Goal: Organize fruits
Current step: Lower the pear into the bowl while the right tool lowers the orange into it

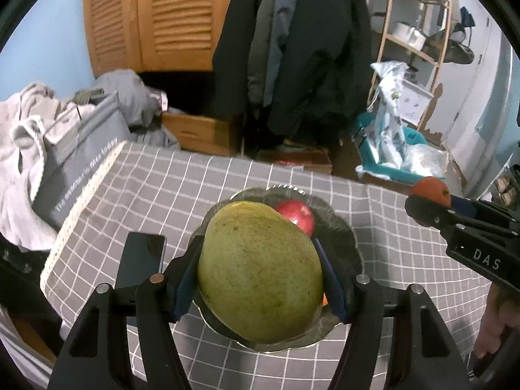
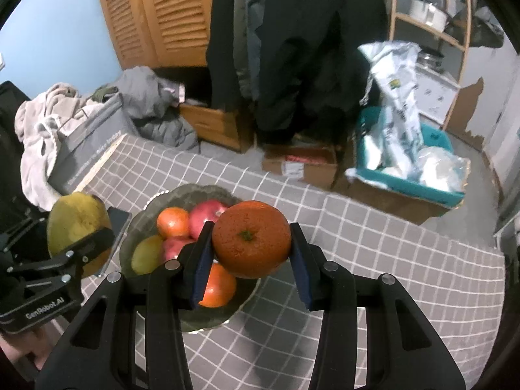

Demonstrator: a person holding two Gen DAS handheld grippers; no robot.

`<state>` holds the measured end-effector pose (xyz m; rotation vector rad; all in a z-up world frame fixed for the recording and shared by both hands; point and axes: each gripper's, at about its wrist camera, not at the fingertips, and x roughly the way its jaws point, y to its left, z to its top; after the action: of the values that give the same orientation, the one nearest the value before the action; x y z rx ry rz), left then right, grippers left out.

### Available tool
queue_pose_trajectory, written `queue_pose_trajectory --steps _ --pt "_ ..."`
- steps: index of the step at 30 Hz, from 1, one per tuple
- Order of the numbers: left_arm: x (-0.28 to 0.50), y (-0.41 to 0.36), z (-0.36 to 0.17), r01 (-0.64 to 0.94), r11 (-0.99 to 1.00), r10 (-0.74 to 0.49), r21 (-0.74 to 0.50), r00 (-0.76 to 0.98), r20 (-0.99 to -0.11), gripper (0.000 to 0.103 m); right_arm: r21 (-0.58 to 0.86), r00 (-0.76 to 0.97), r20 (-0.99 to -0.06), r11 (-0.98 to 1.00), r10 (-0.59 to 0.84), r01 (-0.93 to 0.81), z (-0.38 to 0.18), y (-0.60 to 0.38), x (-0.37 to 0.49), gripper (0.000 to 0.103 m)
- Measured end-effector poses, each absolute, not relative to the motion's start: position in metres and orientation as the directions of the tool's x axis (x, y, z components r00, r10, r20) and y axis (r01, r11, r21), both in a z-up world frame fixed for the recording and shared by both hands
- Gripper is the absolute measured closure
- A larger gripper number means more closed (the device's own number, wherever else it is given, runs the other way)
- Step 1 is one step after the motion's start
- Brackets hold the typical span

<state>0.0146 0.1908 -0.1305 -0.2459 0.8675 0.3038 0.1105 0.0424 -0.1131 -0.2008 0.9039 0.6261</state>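
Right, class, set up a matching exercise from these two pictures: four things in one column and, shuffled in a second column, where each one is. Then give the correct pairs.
Things
1. green mango
2. large orange
3. red apple
4. dark phone

Places
A. lying flat on the checked cloth beside the bowl
B. clamped in the right hand-held gripper
C. resting inside the bowl
D. clamped in the left hand-held gripper

Pairs: 1-D, 2-B, 3-C, 4-A

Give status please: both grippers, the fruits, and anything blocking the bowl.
Left gripper shut on mango. Right gripper shut on orange. Bowl already crowded. Phone beside bowl.
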Motion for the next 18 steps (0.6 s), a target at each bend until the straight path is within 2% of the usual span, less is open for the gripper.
queue_pose_trajectory --steps 18 --pt "0.020 0.193 -0.198 -0.371 0.921 0.078 -0.120 0.476 -0.876 0.035 0.135 0.321 -0.866 0.798 0.383 -0.587 -0.186 0.070 0.130 0.060"
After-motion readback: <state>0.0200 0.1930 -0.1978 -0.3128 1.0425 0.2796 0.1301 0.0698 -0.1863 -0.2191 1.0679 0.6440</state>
